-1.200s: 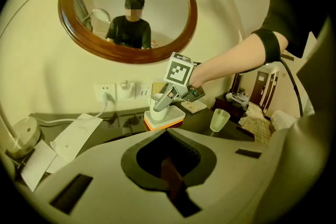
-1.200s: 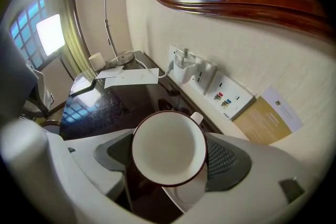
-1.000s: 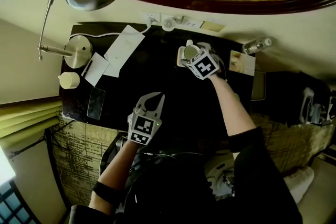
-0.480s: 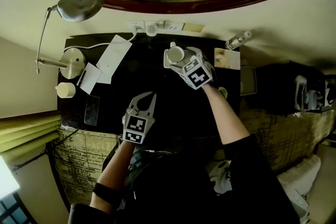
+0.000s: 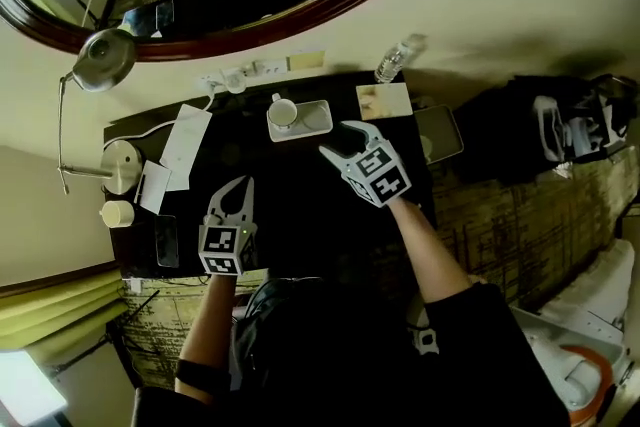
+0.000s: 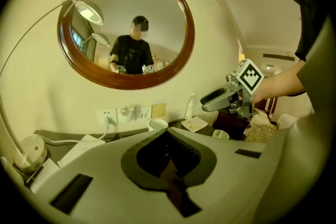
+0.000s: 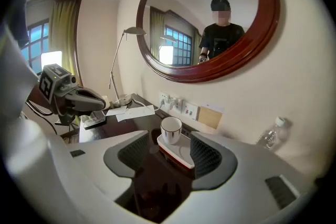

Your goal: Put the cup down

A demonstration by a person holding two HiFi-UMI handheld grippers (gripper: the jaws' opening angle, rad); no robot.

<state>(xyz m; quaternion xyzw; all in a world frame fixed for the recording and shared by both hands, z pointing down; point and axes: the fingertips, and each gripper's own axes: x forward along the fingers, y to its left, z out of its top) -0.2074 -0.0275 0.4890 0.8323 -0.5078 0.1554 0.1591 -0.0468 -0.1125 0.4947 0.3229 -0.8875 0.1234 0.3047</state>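
The cup [image 5: 283, 114] stands on its tray [image 5: 318, 119], just beyond the right gripper [image 5: 337, 139], whose empty jaws, apart, have just been closing; the left gripper [image 5: 238, 185] is clenched.

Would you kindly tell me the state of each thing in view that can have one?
Cup: upright on the tray, released.
Tray: lying flat, carrying the cup.
Left gripper: shut, empty.
Right gripper: open, jaws have just been closing, nothing between them, clear of the cup.
Bottle: upright, capped.
Lamp: cannot tell whether lit.
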